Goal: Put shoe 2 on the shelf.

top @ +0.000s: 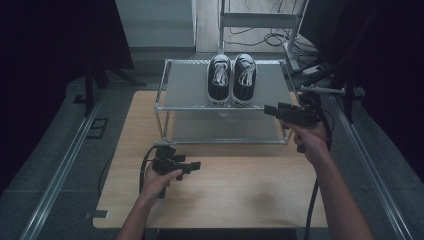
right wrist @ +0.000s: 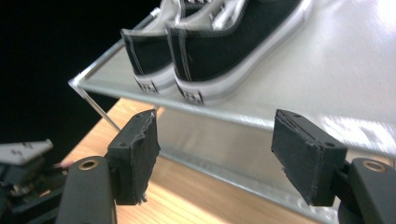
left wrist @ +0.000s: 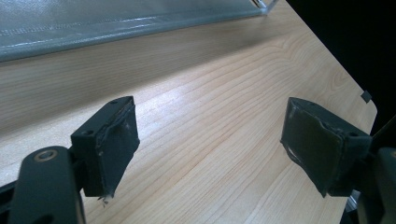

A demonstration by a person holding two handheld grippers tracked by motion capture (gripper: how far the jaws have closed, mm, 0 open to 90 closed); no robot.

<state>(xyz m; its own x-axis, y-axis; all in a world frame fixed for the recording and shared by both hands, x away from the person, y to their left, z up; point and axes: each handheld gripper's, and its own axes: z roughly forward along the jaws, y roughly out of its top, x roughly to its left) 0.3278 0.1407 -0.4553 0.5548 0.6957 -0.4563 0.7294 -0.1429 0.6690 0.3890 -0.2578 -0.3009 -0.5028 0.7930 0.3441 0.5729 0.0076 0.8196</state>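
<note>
A pair of black-and-white sneakers stands side by side on the top shelf of a metal rack [top: 185,87], the left shoe [top: 219,79] touching the right shoe [top: 243,79]. In the right gripper view their heels [right wrist: 187,56] face me from the shelf's front edge [right wrist: 345,74]. My right gripper [top: 270,110] hovers at the rack's front right corner, pointing left, open with nothing between its jaws [right wrist: 215,149]. My left gripper [top: 196,165] rests low over the wooden table [top: 235,192] in front of the rack, open and empty [left wrist: 210,140].
The rack's lower shelf [left wrist: 93,23] lies just beyond the left gripper. Bare wood [left wrist: 224,79] stretches to the table's rounded right corner. Metal floor rails [top: 60,170] run along both sides, and cables [top: 272,37] lie on the floor behind the rack.
</note>
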